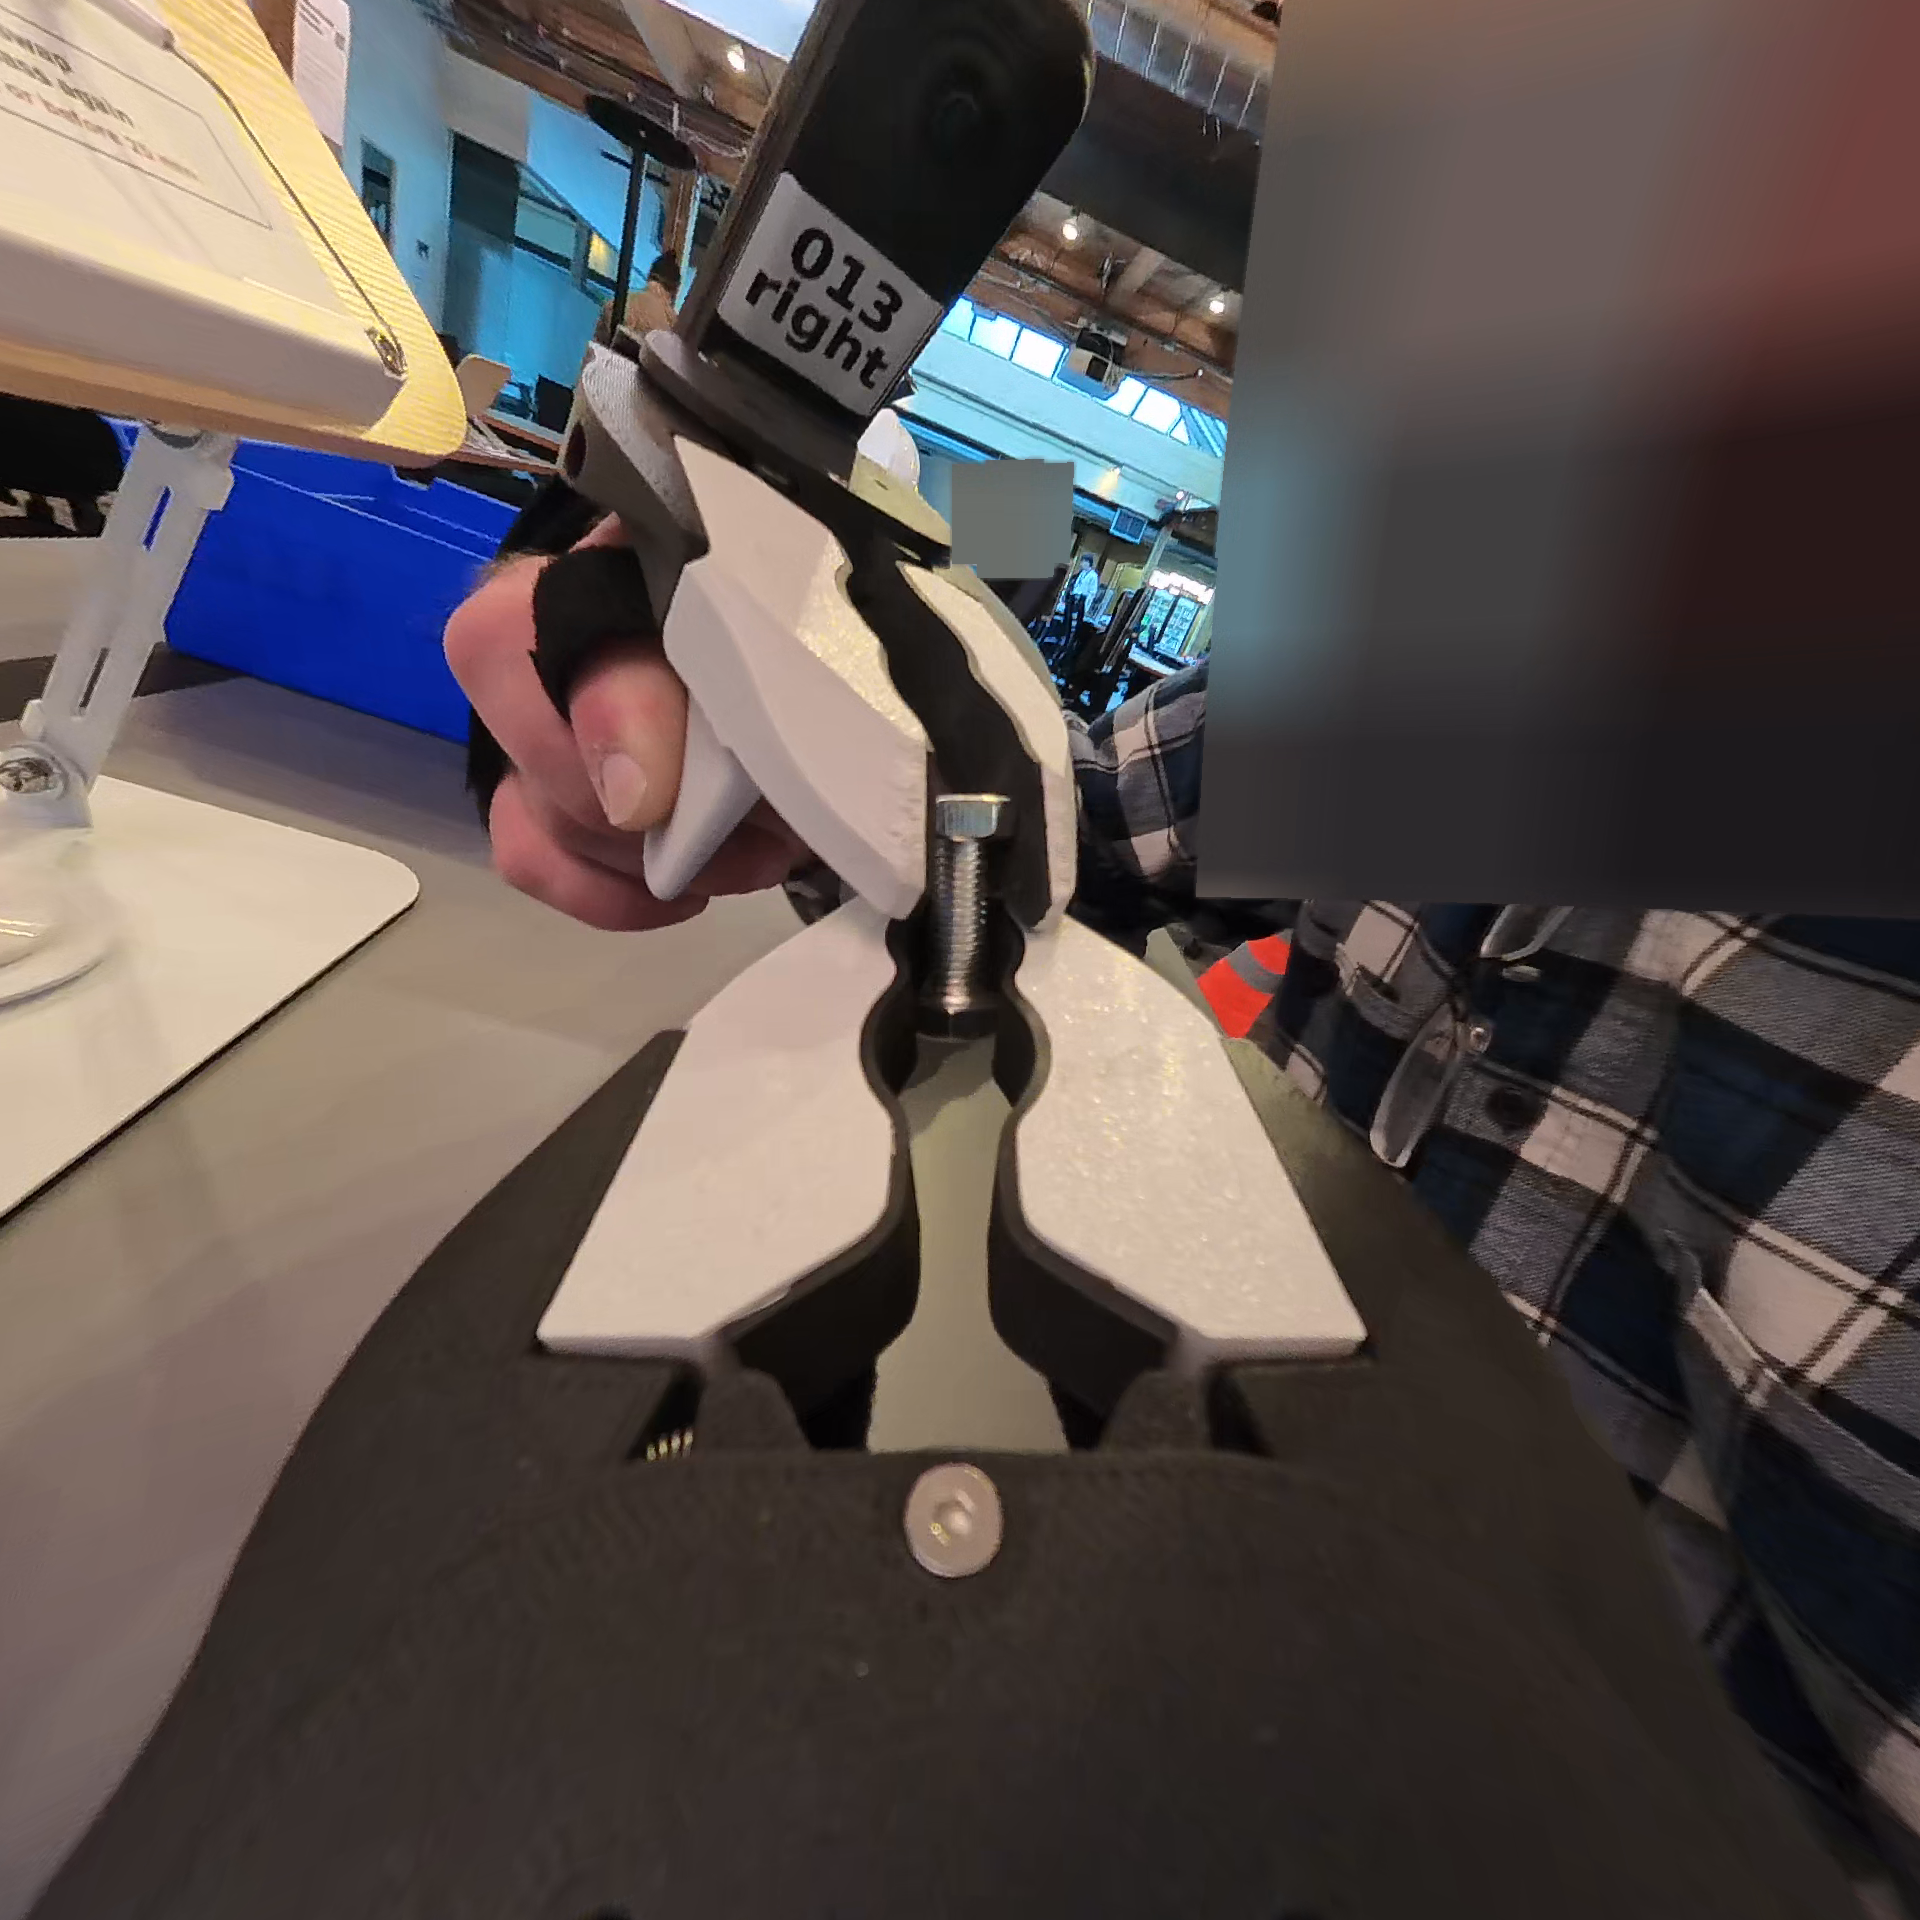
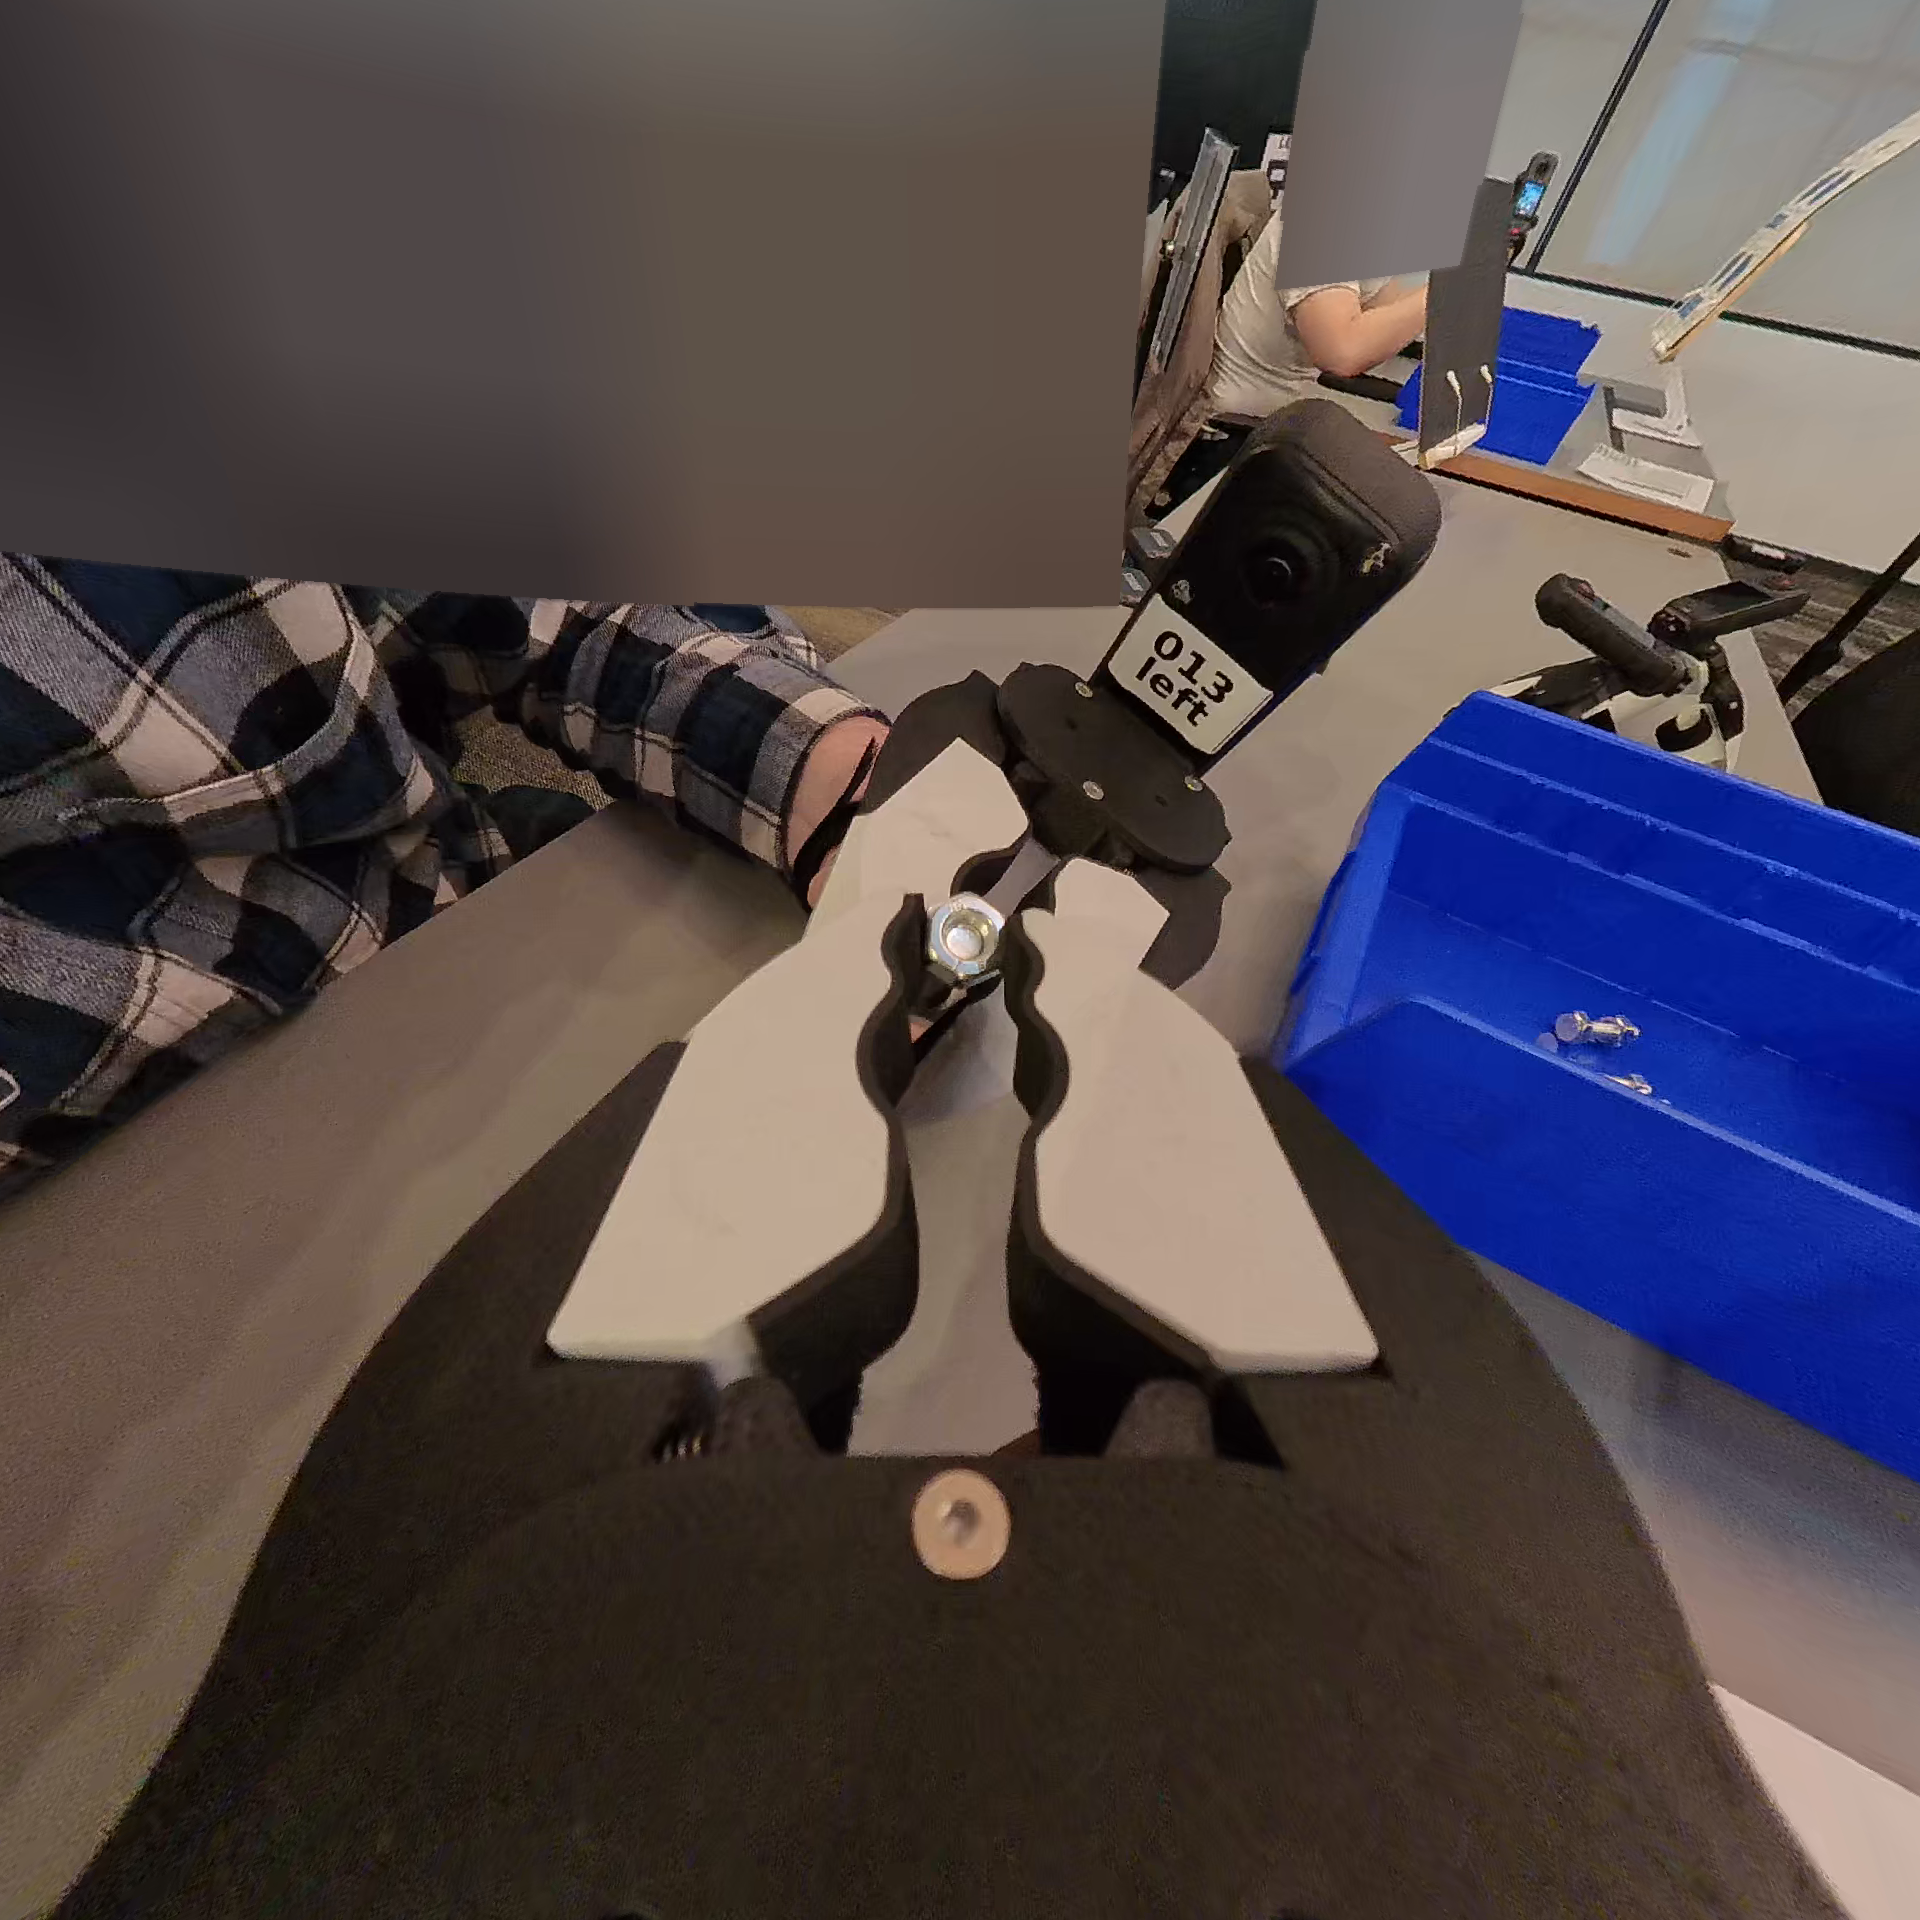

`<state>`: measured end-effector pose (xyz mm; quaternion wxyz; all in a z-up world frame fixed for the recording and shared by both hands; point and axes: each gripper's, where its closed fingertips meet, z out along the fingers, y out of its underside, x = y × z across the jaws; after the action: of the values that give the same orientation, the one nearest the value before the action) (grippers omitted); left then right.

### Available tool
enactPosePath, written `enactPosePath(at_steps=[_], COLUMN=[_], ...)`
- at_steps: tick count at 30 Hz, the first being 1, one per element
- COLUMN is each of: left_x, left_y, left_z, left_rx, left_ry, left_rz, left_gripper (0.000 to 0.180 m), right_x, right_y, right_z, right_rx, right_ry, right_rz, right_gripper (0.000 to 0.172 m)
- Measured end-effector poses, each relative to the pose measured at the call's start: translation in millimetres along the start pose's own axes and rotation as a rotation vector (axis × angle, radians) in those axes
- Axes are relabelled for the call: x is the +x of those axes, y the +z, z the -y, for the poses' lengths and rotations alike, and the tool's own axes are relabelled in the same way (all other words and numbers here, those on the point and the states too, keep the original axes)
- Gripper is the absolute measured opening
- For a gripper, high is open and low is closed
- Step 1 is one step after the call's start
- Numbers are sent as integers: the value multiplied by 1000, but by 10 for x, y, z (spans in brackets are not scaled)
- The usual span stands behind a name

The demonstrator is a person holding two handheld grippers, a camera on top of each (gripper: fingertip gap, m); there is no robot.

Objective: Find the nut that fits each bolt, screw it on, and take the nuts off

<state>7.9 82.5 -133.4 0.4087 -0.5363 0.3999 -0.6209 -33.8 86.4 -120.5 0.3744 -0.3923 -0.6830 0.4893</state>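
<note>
Your right gripper [image 1: 971, 831] has its jaws narrowed on the head of a silver bolt [image 1: 961, 914], which stands upright above the bench [image 1: 312, 1195]. Just below that head, your left gripper [image 1: 961, 997] pinches the bolt's threaded lower end, jaws nearly together. Each gripper carries a white printed label [image 2: 1184, 675] under its camera. The blue bin [image 2: 1610, 1143] sits beside them.

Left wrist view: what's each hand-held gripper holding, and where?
Both hold one silver bolt. The right hand-held gripper grips its hex head; the left hand-held gripper is closed around the lower threaded shank.
</note>
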Motion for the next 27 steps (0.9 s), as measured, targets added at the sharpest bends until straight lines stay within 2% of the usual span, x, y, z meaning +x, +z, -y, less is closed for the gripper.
enactPosePath(at_steps=[5,8,27], left_x=[-23,-96,-314], left_y=[-14,-35,-111], left_z=[12,21,58], left_rx=[5,4,30], left_ry=[4,30,90], left_rz=[10,69,213], left_gripper=[9,9,10], right_x=[25,85,268], right_y=[0,-3,-4], right_z=[-11,-37,-69], right_rx=[3,-3,139], right_ry=[24,59,302], right_rz=[-6,-30,-36], right_gripper=[15,15,15])
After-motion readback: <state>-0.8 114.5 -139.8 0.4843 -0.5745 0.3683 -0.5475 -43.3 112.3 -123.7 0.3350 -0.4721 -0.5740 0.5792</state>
